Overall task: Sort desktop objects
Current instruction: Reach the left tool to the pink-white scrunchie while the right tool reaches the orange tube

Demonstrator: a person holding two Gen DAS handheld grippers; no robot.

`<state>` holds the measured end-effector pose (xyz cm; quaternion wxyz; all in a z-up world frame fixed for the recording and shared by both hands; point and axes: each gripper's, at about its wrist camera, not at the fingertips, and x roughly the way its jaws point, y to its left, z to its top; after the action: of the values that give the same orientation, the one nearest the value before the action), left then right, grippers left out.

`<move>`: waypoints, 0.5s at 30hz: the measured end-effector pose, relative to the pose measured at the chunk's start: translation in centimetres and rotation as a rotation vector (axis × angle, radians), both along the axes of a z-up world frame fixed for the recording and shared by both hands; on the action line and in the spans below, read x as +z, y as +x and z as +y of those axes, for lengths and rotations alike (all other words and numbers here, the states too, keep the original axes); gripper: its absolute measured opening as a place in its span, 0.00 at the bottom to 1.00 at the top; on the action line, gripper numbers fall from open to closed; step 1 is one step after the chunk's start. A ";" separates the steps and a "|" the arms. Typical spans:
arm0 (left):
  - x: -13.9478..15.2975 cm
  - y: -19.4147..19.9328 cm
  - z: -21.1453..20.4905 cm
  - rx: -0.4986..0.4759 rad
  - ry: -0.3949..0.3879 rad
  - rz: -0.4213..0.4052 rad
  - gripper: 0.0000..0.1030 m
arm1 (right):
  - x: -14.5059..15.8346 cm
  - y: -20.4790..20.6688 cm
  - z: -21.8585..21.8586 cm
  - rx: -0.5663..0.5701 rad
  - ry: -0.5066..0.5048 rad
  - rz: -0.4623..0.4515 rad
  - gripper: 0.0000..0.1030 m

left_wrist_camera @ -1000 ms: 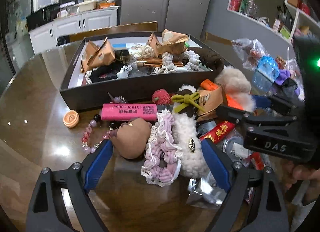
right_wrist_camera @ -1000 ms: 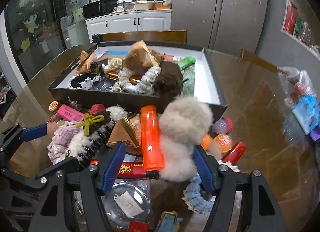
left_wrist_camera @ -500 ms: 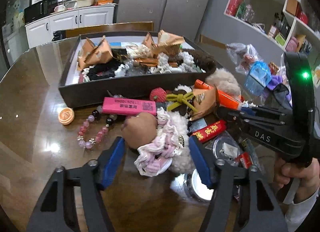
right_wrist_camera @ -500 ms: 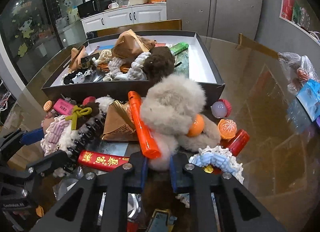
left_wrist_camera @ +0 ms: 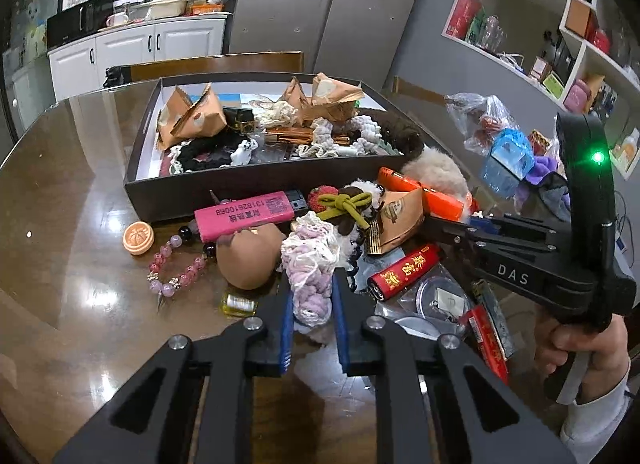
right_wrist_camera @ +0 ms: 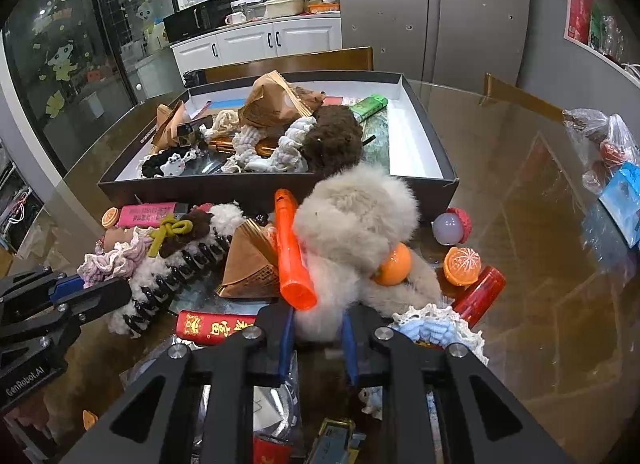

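Note:
A black box [left_wrist_camera: 248, 183] with white lining holds paper packets, scrunchies and clips; it also shows in the right wrist view [right_wrist_camera: 256, 185]. A heap of small objects lies in front of it. My left gripper [left_wrist_camera: 310, 304] is shut on a pink knitted scrunchie [left_wrist_camera: 310, 260] at the heap's near edge. My right gripper [right_wrist_camera: 316, 328] is shut on a grey fluffy scrunchie [right_wrist_camera: 356, 219], with an orange tube [right_wrist_camera: 292, 252] lying against it. The right gripper [left_wrist_camera: 480, 229] shows in the left wrist view, the left gripper [right_wrist_camera: 76, 290] in the right wrist view.
Around the heap lie a pink lighter [left_wrist_camera: 248, 215], a brown egg-shaped sponge [left_wrist_camera: 250, 260], a bead bracelet [left_wrist_camera: 176, 264], a red lighter [left_wrist_camera: 404, 272], an orange ball [right_wrist_camera: 394, 258] and a blue scrunchie [right_wrist_camera: 432, 330]. Plastic bags [left_wrist_camera: 496, 143] lie at right.
Both grippers have closed: the left on the pink scrunchie, the right on the grey fluffy scrunchie. Both wrist views have pulled back a little.

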<state>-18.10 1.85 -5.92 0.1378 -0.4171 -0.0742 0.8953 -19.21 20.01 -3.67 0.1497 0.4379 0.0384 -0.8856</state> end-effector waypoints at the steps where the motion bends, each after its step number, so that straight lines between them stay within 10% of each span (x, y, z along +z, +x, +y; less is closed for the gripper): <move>1: 0.0 0.1 0.0 0.001 -0.004 0.002 0.17 | 0.0 0.0 0.1 0.001 -0.005 -0.002 0.21; 15: 0.9 0.8 -0.8 0.028 -0.039 0.027 0.16 | 0.5 0.3 -0.2 0.018 0.026 0.045 0.40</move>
<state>-17.32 1.07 -4.99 0.1179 -0.4065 -0.0608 0.9040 -18.95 19.85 -3.16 0.1511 0.4192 0.0570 -0.8934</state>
